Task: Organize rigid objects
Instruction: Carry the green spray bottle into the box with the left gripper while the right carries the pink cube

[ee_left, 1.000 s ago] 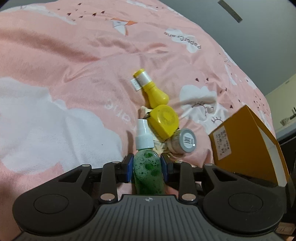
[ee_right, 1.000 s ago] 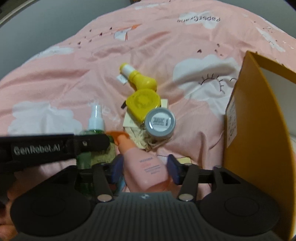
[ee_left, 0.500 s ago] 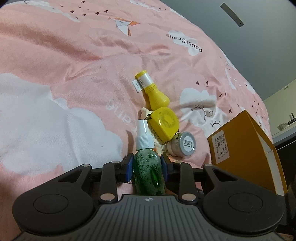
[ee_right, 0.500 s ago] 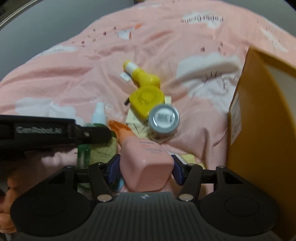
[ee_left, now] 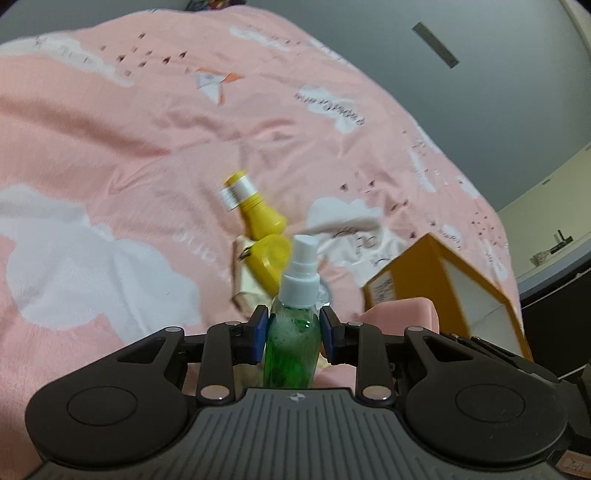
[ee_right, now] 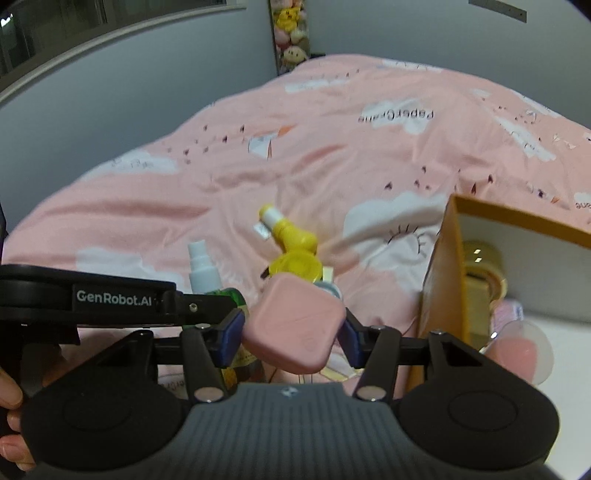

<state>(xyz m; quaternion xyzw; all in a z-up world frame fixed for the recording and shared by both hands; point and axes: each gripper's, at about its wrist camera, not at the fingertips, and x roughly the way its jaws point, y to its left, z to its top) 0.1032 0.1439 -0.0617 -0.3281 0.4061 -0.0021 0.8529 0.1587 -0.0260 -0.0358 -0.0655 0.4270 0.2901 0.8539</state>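
Both bottles have come up off the bedding since a second ago. The left gripper [ee_left: 294, 332] is clamped narrowly on the green spray bottle [ee_left: 291, 339], whose white nozzle now stands tall in front of the pile instead of lying level with it. The right gripper [ee_right: 291, 332] holds the pink bottle [ee_right: 293, 326], its jaws having just been closing further on it, and the bottle now shows its square base to the camera (it sits skewed between the pads, so the hold looks less than square). With both items lifted, the carry towards the open yellow-orange box [ee_right: 461, 266] looks to be the step in hand; a gold-capped item already lies inside.

Left on the pink cloud-print duvet [ee_left: 110, 147] are the yellow bottle [ee_left: 258, 214], the yellow round case [ee_left: 271, 258] and a grey-lidded jar, mostly hidden. Grey walls enclose the bed, with plush toys [ee_right: 291, 33] in the far corner.
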